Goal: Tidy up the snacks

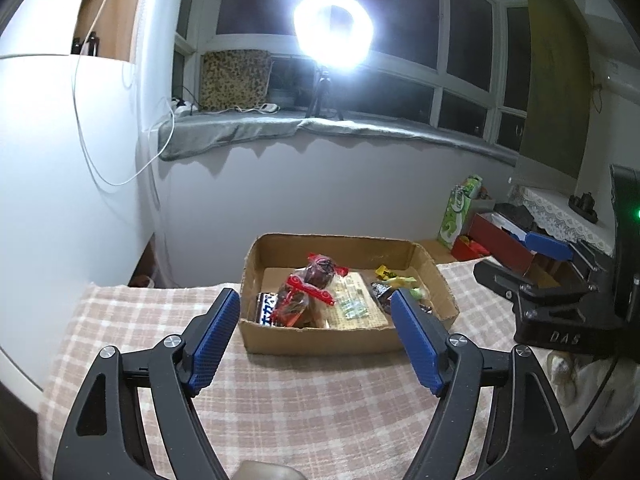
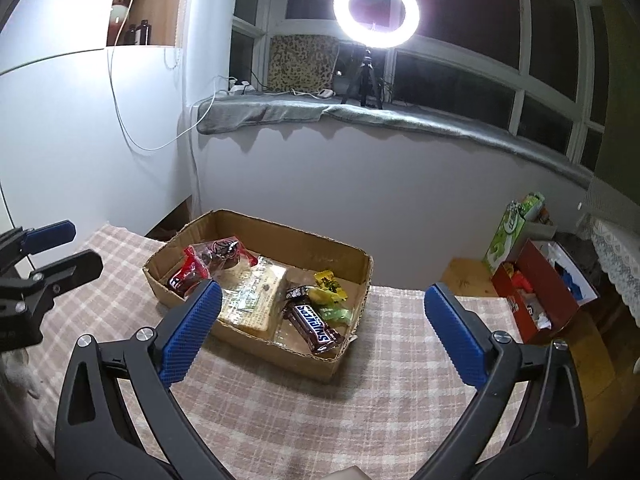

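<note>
A shallow cardboard box [image 1: 312, 344] [image 2: 276, 354] sits on the checked cloth. It holds a clear bag with red trim [image 1: 310, 294] [image 2: 212, 260], a pale cracker pack [image 1: 356, 304] [image 2: 256, 296], a brown Snickers bar [image 2: 316, 324], and yellow and green wrapped sweets [image 1: 394, 280] [image 2: 330, 288]. My left gripper [image 1: 314, 304] is open and empty, just in front of the box. My right gripper [image 2: 324, 296] is open and empty, also in front of the box. The right gripper shows at the right edge of the left wrist view [image 1: 560, 272].
The checked cloth [image 1: 320, 400] [image 2: 320, 420] covers the table. A red box [image 2: 548, 292] and a green carton [image 2: 516, 232] stand on the floor to the right. A ring light [image 2: 376, 12] stands on the windowsill behind.
</note>
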A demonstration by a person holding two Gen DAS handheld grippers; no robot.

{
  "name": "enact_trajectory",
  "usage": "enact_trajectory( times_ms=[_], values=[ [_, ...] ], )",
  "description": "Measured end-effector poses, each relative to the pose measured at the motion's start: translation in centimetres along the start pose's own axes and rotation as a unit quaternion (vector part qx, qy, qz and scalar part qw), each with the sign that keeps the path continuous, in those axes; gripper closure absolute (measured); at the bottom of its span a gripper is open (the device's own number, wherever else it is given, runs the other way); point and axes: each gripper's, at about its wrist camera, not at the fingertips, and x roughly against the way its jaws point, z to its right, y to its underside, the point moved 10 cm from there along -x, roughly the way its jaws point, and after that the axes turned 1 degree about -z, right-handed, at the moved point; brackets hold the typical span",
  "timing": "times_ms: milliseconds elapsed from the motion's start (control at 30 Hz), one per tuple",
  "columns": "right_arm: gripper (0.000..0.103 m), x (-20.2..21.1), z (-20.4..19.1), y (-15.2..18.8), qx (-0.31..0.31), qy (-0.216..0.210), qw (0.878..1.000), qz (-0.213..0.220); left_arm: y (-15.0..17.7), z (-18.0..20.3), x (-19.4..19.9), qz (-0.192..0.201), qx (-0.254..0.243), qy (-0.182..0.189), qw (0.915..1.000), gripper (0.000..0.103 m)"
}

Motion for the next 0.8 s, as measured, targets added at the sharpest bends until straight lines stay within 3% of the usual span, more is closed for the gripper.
enact_trajectory(
  times_ms=[133,300,800],
  values=[
    [0.000,0.1,-0.4,0.7,0.008,-0.004,1.000,-0.003,0.7,-0.4,0.1,-0.004,-0.008,-0.015,0.9998,0.025],
    [0.000,0.1,-0.4,1.3,0.019,0.010,1.000,-0.003,1.2,-0.5,0.0,-0.011,-0.005,-0.018,0.9998,0.025],
    [0.000,0.0,-0.8,1.8,0.019,-0.001,1.000,-0.007,2.2,-0.2,-0.5,-0.021,-0.004,-0.017,0.9996,0.025]
  ],
)
